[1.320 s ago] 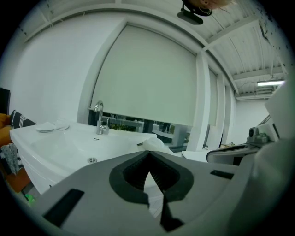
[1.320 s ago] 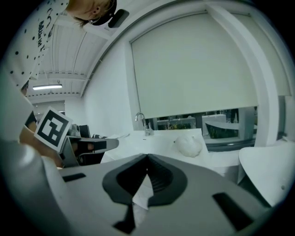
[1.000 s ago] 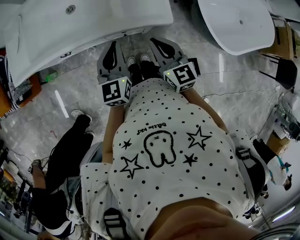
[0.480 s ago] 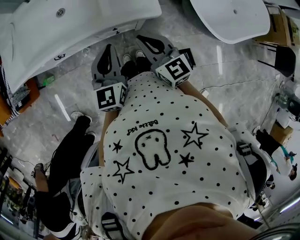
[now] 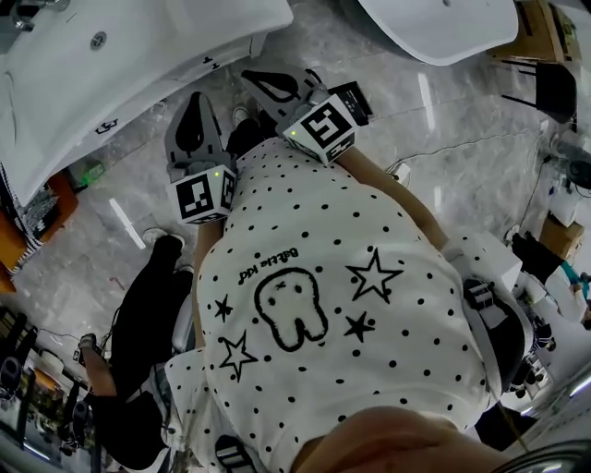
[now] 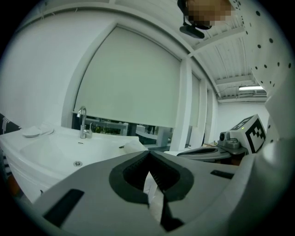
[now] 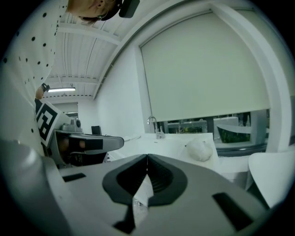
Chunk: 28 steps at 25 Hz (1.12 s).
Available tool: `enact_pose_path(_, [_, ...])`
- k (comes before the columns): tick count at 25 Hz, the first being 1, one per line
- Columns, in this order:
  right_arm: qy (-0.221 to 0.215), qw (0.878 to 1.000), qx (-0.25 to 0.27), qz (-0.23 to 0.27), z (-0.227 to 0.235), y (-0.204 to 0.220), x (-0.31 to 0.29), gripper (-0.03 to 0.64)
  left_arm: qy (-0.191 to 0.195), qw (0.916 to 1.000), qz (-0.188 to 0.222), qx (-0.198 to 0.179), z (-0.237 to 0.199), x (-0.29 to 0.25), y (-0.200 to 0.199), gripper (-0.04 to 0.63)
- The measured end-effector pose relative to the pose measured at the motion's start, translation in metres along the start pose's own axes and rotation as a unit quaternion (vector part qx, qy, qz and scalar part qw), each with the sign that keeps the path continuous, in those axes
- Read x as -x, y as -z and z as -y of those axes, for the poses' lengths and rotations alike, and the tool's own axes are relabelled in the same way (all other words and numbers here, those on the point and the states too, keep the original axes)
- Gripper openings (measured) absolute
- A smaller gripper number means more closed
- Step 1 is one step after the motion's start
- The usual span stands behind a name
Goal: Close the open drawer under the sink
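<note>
Drawer front (image 5: pixel 157 94) under the sink (image 5: pixel 166 28) shows in the head view only as a white strip below the basin's rim. It lies just ahead of the left gripper (image 5: pixel 196 96) and apart from it; whether it stands open I cannot tell. Both gripper views look across the basin top toward the tap (image 6: pixel 82 122), so the drawer falls below their sight. Left gripper and right gripper (image 5: pixel 247 73) each have jaws pressed together on nothing. A polka-dot shirt (image 5: pixel 323 277) hides the floor beneath.
</note>
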State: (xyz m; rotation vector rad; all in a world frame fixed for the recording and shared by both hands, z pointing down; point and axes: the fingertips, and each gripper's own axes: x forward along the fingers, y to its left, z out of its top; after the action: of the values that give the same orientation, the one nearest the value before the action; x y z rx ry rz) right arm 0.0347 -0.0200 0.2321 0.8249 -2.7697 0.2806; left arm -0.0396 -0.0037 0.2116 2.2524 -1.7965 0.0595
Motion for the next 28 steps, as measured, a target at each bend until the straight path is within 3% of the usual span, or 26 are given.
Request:
enact_pose_path(10, [-0.013,1.000,0.024,-0.011,-0.007,-0.011,0.004,0.014,0.008,0.9996,0.003,-0.028,0.015,0.003,-0.017,0.005])
enact_pose_path(21, [-0.013,1.000,0.020,-0.013,-0.005,-0.010,-0.005,0.014,0.000,1.0000,0.002,-0.006,-0.003,-0.003,-0.013,0.005])
enact_pose_path(28, [-0.018,0.999,0.026,-0.015,-0.009,-0.012,-0.005,0.014,0.007,0.9998,0.003,-0.019,0.003,-0.003,-0.017,0.005])
